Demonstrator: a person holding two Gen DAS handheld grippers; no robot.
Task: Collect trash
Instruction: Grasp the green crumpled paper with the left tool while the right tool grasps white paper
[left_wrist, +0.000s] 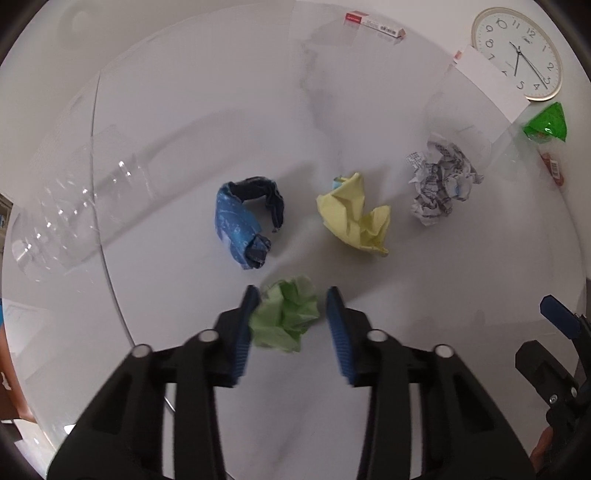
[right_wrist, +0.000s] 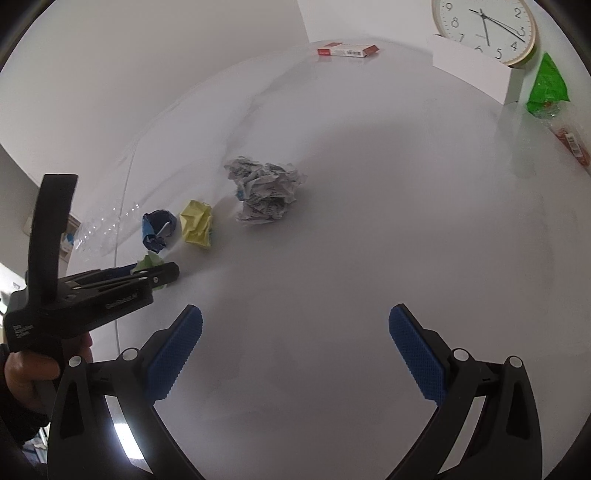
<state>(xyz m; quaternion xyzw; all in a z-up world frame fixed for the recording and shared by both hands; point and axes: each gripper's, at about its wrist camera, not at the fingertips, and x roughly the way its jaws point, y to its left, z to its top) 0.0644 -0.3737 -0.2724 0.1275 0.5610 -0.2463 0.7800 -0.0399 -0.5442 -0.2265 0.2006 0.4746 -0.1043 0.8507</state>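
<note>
— Blue ribbed pads (left_wrist: 240, 339) of the left tool (left_wrist: 293, 295) fill the bottom of its own view. What sits between them?

— The green paper wad (left_wrist: 286, 319). It lies on the white tabletop (left_wrist: 221, 110), right in the gap. One pad touches its side; the other stands just short of it.

— So the left tool is not clamped?

— Its fingers are apart, straddling the green paper wad, with a sliver of tabletop showing on one side.

— And the right tool (right_wrist: 295, 312)?

— Spread wide over bare tabletop, nothing between its pads, well to the side of the green paper wad. Its camera sees the left tool from the side, with a hand (right_wrist: 29, 369) on the grip.

— What else lies about?

— Just beyond the green paper wad, a blue paper wad (left_wrist: 240, 218) and a yellow paper wad (left_wrist: 354, 218) sit side by side, apart from each other. Farther out past the yellow one is a crumpled printed sheet (left_wrist: 439, 184).

— Anything near the edges?

— A clear plastic bottle (left_wrist: 66, 206) lies on its side, well away from the green paper wad beyond the blue one. Far across from the green paper wad are a red-and-white carton (left_wrist: 373, 24), a wall clock (left_wrist: 517, 48) and a green wrapper (left_wrist: 548, 123).
</note>
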